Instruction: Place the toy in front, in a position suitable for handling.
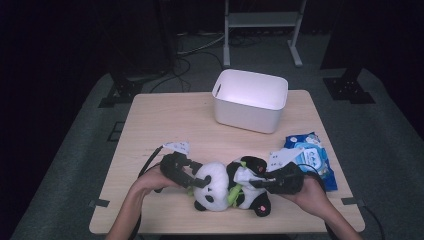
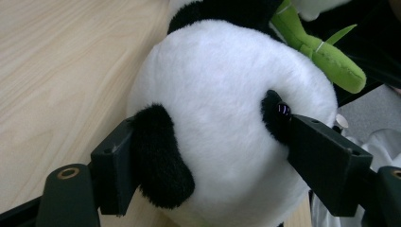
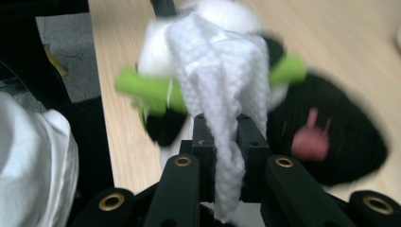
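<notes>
A black and white plush panda (image 1: 215,187) lies near the table's front edge with a green plush bamboo stalk (image 2: 326,56) across its body. My left gripper (image 1: 200,180) reaches in from the left, and its jaws sit on both sides of the panda's white head (image 2: 222,94), one pad at a black ear, the other at an eye patch. The head bulges between the pads. From the right, my right gripper (image 1: 255,182) is shut on a crumpled white wipe (image 3: 217,85), which hangs against the panda's body by the bamboo. The wipe (image 1: 243,175) shows as a white patch on the toy.
A white plastic bin (image 1: 248,101) stands open at the back middle of the wooden table (image 1: 165,120). A blue pack of wet wipes (image 1: 312,157) lies at the right, just behind my right hand. Dark floor and stands surround the table.
</notes>
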`<state>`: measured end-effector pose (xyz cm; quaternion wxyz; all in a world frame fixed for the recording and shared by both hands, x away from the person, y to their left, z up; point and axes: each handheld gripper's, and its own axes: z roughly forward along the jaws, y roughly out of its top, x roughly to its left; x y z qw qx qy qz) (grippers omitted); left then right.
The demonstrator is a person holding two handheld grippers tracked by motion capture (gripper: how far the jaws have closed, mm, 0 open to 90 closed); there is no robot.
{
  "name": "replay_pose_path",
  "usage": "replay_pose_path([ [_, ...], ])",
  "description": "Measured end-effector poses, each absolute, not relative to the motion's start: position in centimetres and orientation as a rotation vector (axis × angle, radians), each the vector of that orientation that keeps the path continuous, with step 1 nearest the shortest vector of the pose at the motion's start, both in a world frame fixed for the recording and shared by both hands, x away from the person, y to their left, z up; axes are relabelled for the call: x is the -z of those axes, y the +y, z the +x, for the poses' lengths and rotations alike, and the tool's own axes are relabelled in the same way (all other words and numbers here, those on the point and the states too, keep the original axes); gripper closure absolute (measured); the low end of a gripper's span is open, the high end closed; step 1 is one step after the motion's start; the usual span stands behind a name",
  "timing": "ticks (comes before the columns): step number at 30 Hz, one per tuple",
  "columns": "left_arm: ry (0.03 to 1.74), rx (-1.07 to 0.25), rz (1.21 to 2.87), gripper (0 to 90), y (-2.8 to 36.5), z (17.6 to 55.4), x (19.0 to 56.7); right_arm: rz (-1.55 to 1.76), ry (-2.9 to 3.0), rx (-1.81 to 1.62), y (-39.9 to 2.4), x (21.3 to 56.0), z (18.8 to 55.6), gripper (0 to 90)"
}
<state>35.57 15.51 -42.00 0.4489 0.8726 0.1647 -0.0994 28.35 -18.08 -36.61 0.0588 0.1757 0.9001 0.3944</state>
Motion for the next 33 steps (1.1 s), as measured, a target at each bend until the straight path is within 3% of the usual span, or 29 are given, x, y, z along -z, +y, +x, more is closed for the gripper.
replay_pose_path([
  [4,0.384,0.214,2.160,21.9,15.5,34.9,41.9,0.490,2.711,-1.158,-16.7,34.0,30.3,79.9],
  [11,0.376,0.212,2.174,22.6,15.7,34.6,41.9,0.553,2.757,-1.065,-16.2,34.2,33.6,79.9],
  [24,0.354,0.192,2.185,22.7,15.5,34.3,41.7,0.596,2.705,-1.072,-16.5,33.1,35.2,79.8],
  [30,0.343,0.190,2.183,22.3,15.5,34.1,41.6,0.594,2.778,-1.015,-16.5,34.4,35.2,79.8],
  [33,0.374,0.210,2.200,15.9,15.4,34.1,41.6,0.600,2.789,-1.061,-17.1,34.8,34.5,79.8],
])
